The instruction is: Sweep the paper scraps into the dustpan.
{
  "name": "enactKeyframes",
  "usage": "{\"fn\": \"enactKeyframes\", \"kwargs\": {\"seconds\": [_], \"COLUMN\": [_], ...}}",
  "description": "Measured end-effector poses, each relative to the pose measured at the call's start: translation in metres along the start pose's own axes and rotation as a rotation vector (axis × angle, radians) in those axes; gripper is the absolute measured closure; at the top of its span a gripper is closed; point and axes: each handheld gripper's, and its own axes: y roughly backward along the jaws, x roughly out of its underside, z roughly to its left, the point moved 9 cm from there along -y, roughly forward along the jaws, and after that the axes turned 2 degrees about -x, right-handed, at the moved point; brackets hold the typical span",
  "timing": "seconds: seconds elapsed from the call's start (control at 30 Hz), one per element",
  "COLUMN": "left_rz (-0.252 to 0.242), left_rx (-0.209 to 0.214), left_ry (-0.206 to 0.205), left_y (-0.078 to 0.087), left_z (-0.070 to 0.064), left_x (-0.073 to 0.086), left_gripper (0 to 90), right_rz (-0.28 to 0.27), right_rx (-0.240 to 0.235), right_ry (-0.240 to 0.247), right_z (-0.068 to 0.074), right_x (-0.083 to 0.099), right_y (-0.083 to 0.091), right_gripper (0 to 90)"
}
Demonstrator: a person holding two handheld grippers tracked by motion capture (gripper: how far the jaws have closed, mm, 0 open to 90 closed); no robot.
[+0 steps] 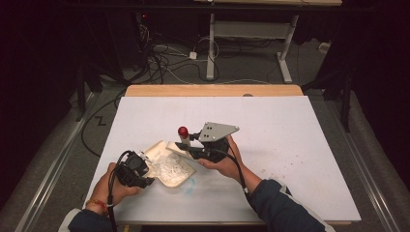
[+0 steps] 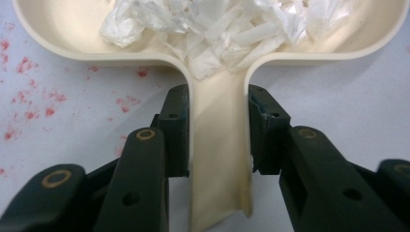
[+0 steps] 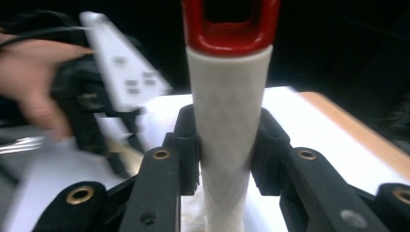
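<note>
A cream dustpan [image 1: 155,146] lies on the white table cover at the near left, with a heap of white paper shreds [image 1: 170,167] in it. My left gripper [image 1: 147,167] is shut on the dustpan's handle [image 2: 220,145]; the jaws press on both of its sides, and the shreds [image 2: 217,29] lie just past them. My right gripper [image 1: 186,144] is shut on a white handle [image 3: 227,121] with a red looped end [image 3: 231,29]. That tool stands upright by the dustpan's far rim, its red end [image 1: 183,131] on top. Its lower end is hidden.
Red specks [image 2: 29,96] dot the cover beside the dustpan, and a faint blue smudge [image 1: 191,186] marks it near the front. The table's wooden far edge [image 1: 212,90] borders a floor with cables [image 1: 159,63] and another table's legs [image 1: 211,48].
</note>
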Motion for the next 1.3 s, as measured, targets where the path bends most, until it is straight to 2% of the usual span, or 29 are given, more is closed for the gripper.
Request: {"fn": "enactKeyframes", "kwargs": {"seconds": [0.1,0.27,0.4,0.57,0.67,0.8,0.87,1.0,1.3], "left_rz": [0.001,-0.001,0.0,0.0,-0.003,-0.009,-0.012,-0.011,-0.024], "left_rx": [-0.006,0.002,-0.001,-0.004,-0.002,0.001,0.001,-0.005,-0.017], "left_ry": [0.002,0.005,0.006,0.011,0.013,0.018,0.022,0.024,0.033], "left_y": [0.0,0.0,0.0,-0.002,-0.002,0.0,0.0,-0.001,-0.001], "left_z": [-0.001,-0.002,-0.003,-0.004,-0.004,-0.003,-0.004,-0.005,-0.006], "left_x": [0.0,0.001,0.002,0.002,0.002,0.004,0.004,0.004,0.004], "left_gripper": [63.4,63.4,63.4,63.4,63.4,63.4,63.4,63.4,63.4], "right_rz": [0.013,-0.02,-0.026,-0.047,-0.059,-0.035,-0.055,-0.072,-0.045], "right_rx": [-0.031,-0.077,-0.038,0.003,0.031,0.087,0.102,0.123,0.157], "right_ry": [0.029,0.0,0.008,-0.029,-0.073,-0.083,-0.095,-0.091,-0.084], "right_z": [0.013,0.022,0.021,0.013,0.006,0.002,0.0,-0.001,-0.005], "right_x": [-0.003,-0.011,-0.013,-0.014,-0.014,-0.01,-0.013,-0.018,-0.013], "right_y": [0.005,0.02,0.028,0.036,0.04,0.042,0.047,0.058,0.084], "right_gripper": [70.3,70.5,70.4,70.3,70.3,70.3,70.4,70.4,70.4]}}
